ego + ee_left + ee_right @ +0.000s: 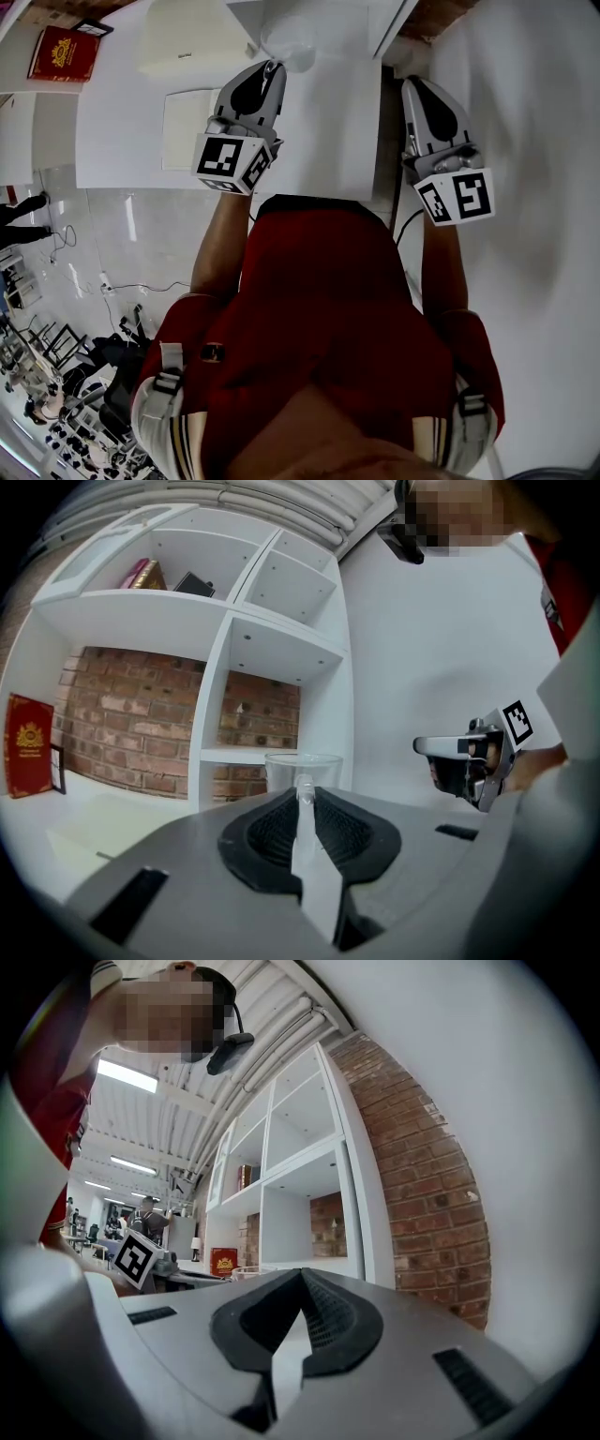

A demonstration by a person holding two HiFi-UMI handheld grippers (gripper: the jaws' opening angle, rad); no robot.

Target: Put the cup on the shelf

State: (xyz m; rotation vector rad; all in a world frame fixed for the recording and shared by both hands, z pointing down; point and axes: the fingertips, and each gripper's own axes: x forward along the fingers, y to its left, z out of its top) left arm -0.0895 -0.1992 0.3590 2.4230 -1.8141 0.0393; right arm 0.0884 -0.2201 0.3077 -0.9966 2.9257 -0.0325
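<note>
Pinching the near wall of the clear cup (303, 766) with the left tongs (302, 787), the thin rim caught between both pads. Holding it just in front of the white shelf (217, 658), level with the lower open compartment and over the white tabletop (122, 122); cannot tell whether resting there or lifted. Beside it, well apart, the right tongs (300, 1277) pressed together, with nothing between, close to the brick wall (422, 1176). At the far left of the tabletop, a red book (64, 53).
</note>
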